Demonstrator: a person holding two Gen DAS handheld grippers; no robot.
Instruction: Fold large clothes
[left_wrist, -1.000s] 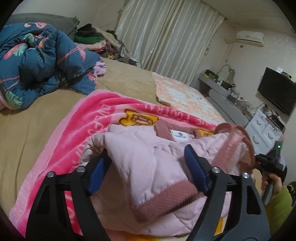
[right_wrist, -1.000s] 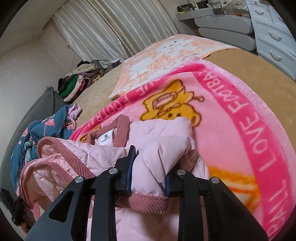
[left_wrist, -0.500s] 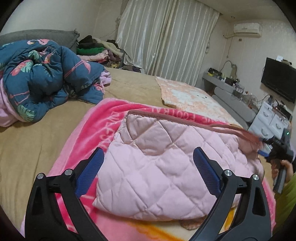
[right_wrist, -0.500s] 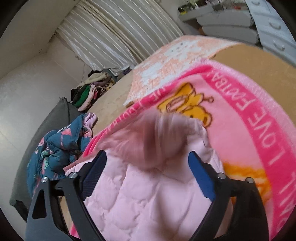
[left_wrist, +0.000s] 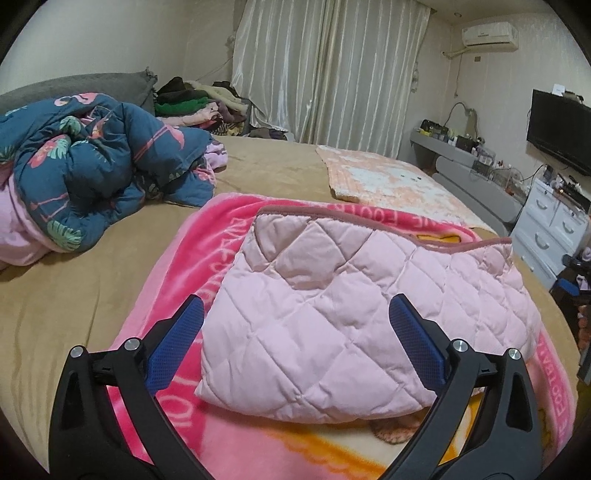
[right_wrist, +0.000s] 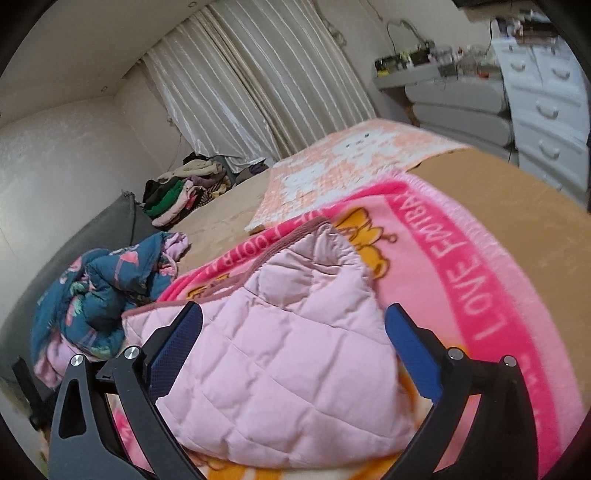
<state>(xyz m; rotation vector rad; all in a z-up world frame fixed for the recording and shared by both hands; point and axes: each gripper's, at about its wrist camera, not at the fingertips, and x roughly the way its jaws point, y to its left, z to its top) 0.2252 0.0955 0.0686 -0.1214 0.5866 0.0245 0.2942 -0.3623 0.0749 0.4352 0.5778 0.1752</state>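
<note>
In the left wrist view, the pink quilted jacket (left_wrist: 354, 325) is seen folded on the pink blanket (left_wrist: 221, 236) on the bed (left_wrist: 74, 295). The left gripper (left_wrist: 295, 341) has just been opened; its fingers (left_wrist: 173, 343) are wide apart, nothing held.

In the right wrist view, the right gripper (right_wrist: 291, 345) has also just been opened wide above the jacket (right_wrist: 288, 369). The puffy fold could spring open, since nothing is pressing it.

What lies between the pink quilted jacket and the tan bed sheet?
The pink cartoon blanket lies under the pink quilted jacket, spread over the tan bed sheet; both wrist views show it.
</note>
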